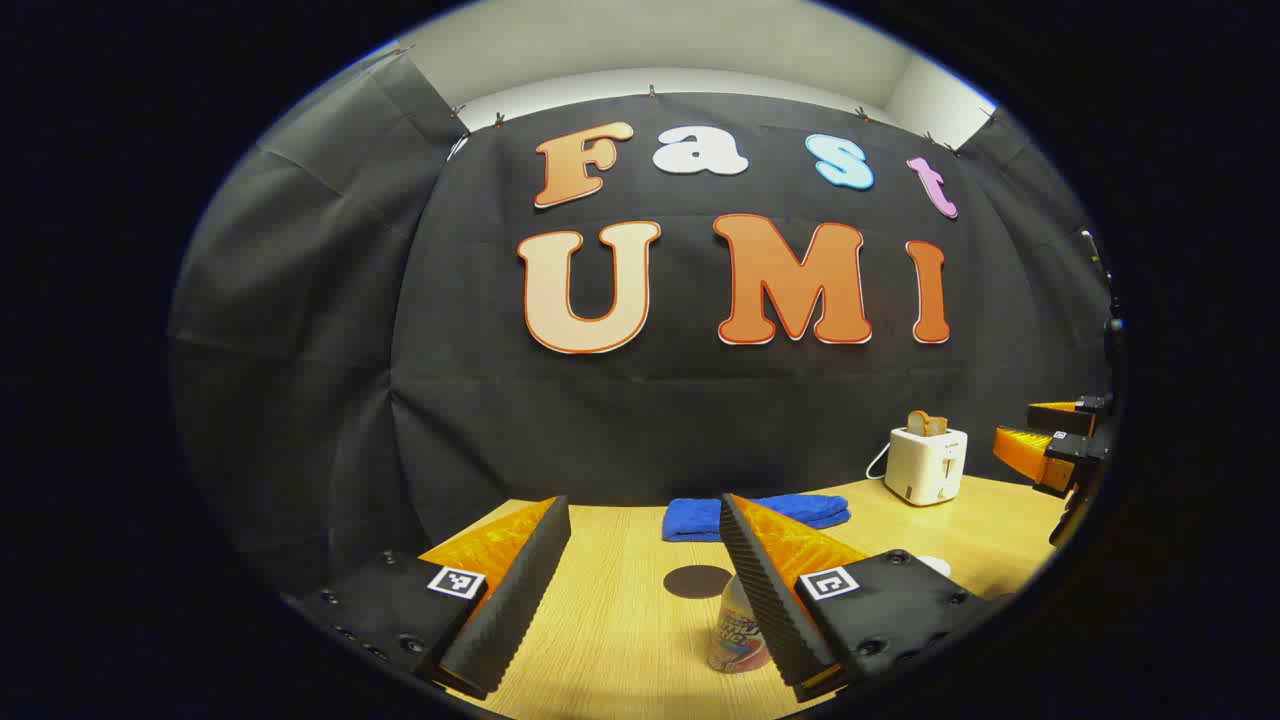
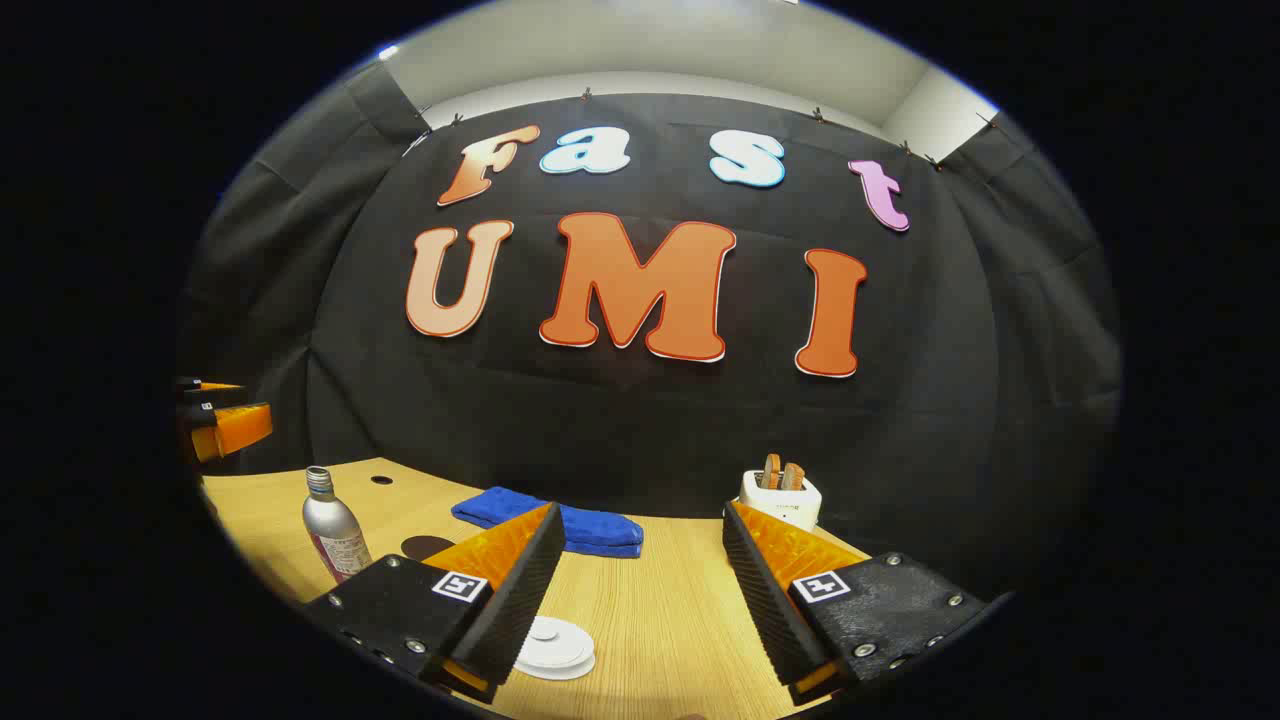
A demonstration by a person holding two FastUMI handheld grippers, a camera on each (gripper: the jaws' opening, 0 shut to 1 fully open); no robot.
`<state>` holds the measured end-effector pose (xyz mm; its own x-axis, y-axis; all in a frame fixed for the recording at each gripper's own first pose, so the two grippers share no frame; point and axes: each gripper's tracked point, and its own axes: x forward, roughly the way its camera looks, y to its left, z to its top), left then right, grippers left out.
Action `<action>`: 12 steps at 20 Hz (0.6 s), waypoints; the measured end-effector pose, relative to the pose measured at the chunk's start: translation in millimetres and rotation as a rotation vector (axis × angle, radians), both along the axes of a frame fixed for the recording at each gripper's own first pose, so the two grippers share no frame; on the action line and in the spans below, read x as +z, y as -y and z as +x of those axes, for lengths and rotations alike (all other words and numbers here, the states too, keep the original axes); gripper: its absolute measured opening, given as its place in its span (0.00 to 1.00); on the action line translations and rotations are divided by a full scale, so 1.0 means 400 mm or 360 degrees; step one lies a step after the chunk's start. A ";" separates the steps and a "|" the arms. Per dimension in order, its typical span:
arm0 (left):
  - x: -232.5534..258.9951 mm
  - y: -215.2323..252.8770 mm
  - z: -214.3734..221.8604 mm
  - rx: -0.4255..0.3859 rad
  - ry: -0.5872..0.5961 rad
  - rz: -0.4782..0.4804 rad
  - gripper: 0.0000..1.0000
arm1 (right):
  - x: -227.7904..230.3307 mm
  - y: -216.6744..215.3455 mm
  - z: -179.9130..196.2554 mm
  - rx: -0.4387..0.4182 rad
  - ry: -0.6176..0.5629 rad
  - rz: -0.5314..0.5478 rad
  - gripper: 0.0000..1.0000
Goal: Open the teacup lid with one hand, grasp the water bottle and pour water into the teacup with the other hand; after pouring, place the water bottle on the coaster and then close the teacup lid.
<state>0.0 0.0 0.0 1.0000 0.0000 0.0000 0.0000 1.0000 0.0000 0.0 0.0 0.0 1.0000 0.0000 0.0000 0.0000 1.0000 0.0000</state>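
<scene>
A pale wooden table (image 2: pixel 680 610) is stretching back to a black cloth wall, carrying a folded blue towel (image 2: pixel 560 525) and a white toaster (image 2: pixel 782 500). The left gripper (image 1: pixel 645 570) is hanging wide open over the metal water bottle (image 1: pixel 737 630), which is standing just beside its right finger, with the dark round coaster (image 1: pixel 697 581) lying just behind. The risk: closing from here, that finger may be clipping the bottle and tipping it. The right gripper (image 2: pixel 640 575) is also spread wide, with the white teacup lid (image 2: pixel 553 647) sitting low beside its left finger, off-centre, so it could be sliding away instead of lifting.
</scene>
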 end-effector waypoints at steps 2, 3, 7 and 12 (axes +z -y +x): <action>-0.001 0.001 -0.001 -0.0005 0.0005 -0.0001 1.00 | -0.003 -0.003 0.000 0.0008 -0.0005 0.0004 0.95; -0.003 0.002 -0.003 -0.0008 0.0002 -0.0005 1.00 | -0.006 -0.003 -0.001 0.0006 -0.0007 0.0003 0.95; -0.002 0.010 -0.006 -0.0020 -0.0002 -0.0009 1.00 | -0.019 -0.010 -0.003 0.0024 -0.0029 -0.0007 0.95; -0.015 0.023 -0.006 -0.0037 -0.0016 -0.0002 1.00 | -0.024 -0.007 -0.005 0.0027 -0.0025 -0.0017 0.95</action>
<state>-2.6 -9.2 -6.2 0.9997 -0.0235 -0.0099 0.0235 0.9997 -0.0016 -1.9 2.8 -9.5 0.9997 0.0171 -0.0158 -0.0173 0.9998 -0.0104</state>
